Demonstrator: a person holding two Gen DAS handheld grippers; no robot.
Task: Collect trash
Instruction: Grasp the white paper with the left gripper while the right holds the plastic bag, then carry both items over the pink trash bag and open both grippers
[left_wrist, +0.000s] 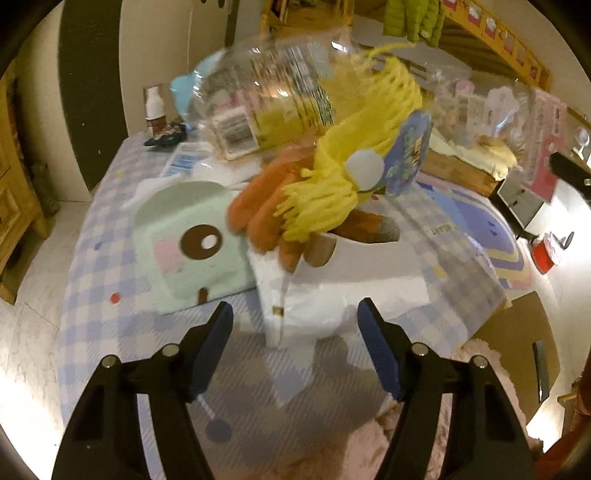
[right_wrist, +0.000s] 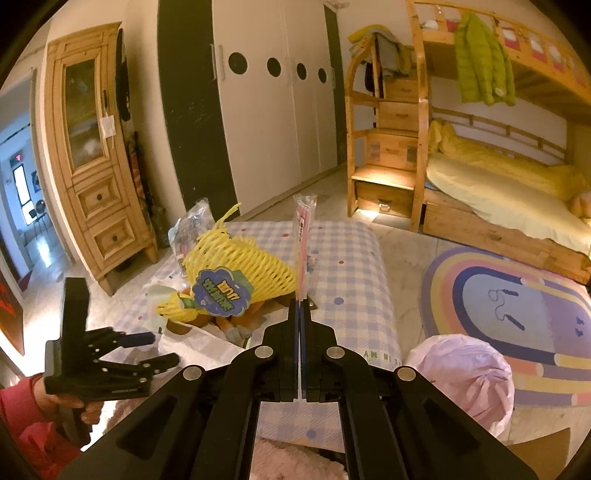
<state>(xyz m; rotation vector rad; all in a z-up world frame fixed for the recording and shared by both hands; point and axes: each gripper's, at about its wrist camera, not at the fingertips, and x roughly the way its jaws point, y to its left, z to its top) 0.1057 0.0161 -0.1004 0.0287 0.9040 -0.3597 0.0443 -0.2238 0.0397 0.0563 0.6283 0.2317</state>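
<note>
The right gripper (right_wrist: 300, 301) pinched a thin plastic wrapper (right_wrist: 305, 236) above the white bag (left_wrist: 332, 288); the left gripper (left_wrist: 295, 347) stood spread, empty, ready to steady it.

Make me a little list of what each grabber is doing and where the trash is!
left gripper: open, empty, above the checked table
right gripper: shut on a clear plastic wrapper, held upright
white bag: on the table, stuffed
yellow net: sticking out of the bag
pink bag: right of the table
</note>
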